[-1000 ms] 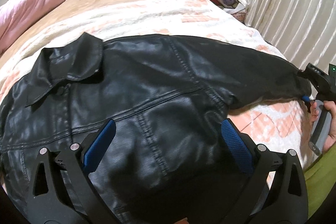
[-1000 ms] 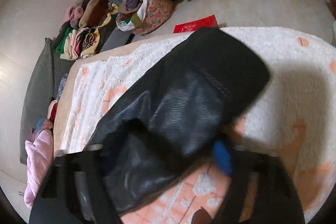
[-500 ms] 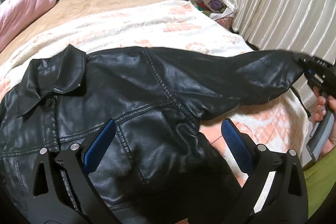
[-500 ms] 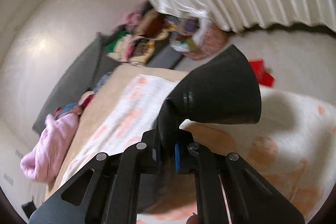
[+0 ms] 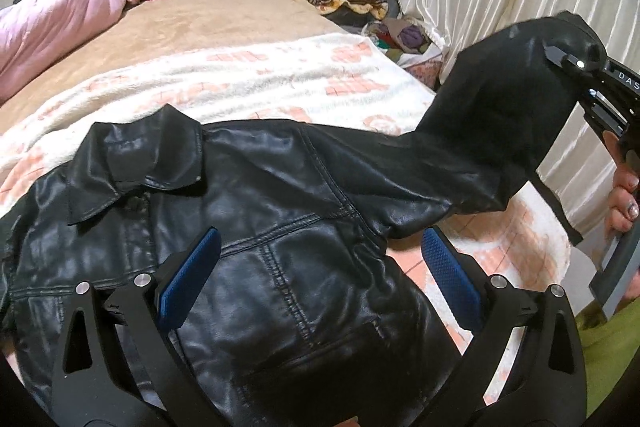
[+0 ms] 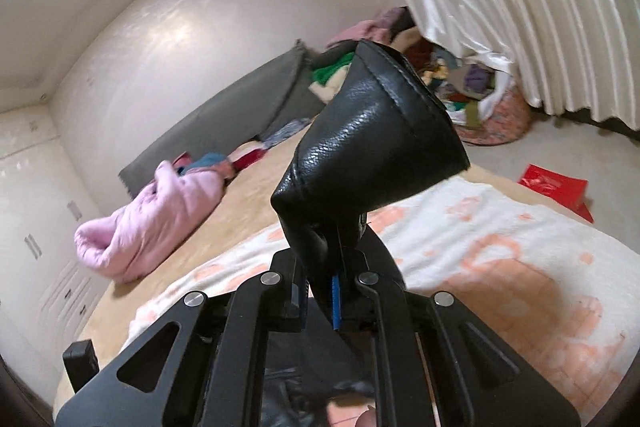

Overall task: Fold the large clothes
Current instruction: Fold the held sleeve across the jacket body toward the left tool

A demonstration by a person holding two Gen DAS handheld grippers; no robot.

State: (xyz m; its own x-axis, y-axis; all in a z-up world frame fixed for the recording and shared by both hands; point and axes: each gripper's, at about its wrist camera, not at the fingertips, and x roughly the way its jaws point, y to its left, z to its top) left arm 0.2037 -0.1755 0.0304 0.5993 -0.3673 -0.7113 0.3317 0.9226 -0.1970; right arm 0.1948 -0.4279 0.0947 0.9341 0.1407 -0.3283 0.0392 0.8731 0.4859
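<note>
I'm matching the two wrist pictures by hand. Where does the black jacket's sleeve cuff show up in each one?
Left wrist: the sleeve cuff is at the upper right, lifted off the bed and pinched by the right claw.
Right wrist: the cuff fills the centre, flaring above the closed claw.
Shared landmark: the pink quilt, at the left in both.

Left gripper point(image 5: 318, 269): black skeletal frame with triangular cut-outs, silver pivot screws, blue textured pads point(image 5: 188, 277). Right gripper point(image 6: 326, 267): same black frame and silver screws, blue pad edges, white lettering and a lit indicator on the housing. Hand point(image 5: 624, 195): glittery nail polish; green garment at right.
</note>
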